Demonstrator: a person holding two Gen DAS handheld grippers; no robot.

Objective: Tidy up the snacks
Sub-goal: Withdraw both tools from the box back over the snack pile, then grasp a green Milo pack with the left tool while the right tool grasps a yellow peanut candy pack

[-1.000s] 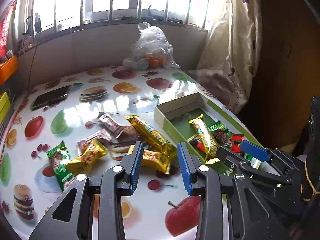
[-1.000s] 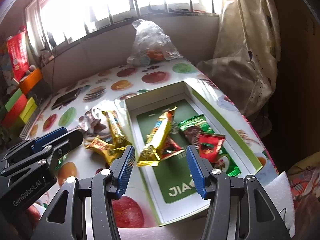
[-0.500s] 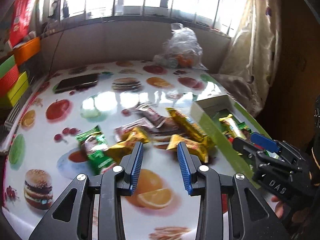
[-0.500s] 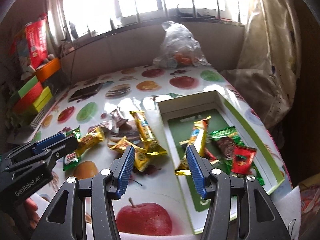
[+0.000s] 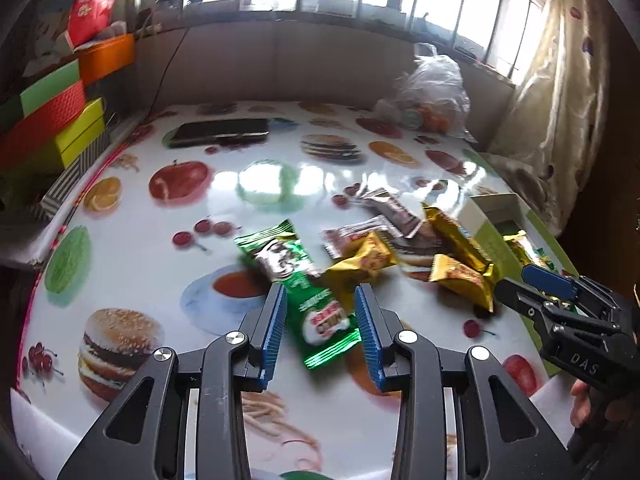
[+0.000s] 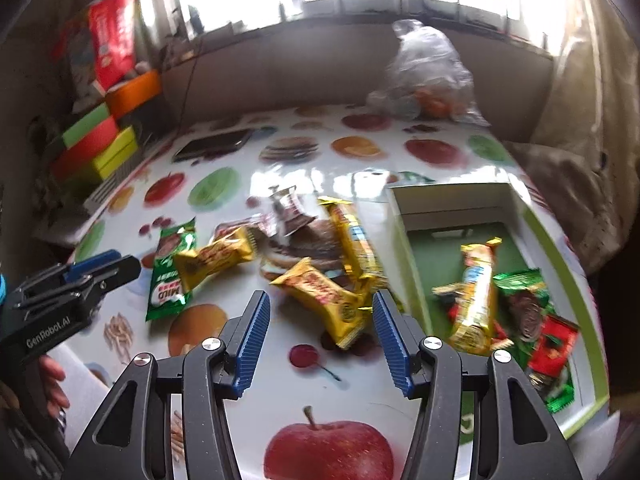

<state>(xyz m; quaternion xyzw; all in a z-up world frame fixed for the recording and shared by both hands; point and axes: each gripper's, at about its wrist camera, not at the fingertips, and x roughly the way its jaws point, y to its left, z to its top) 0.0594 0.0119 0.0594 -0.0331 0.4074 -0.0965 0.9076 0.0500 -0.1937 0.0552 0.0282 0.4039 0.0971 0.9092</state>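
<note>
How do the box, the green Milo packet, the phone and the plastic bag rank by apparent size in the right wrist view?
1. Box
2. Plastic bag
3. Green Milo packet and phone: look alike; the phone lies farther away, so unranked.
</note>
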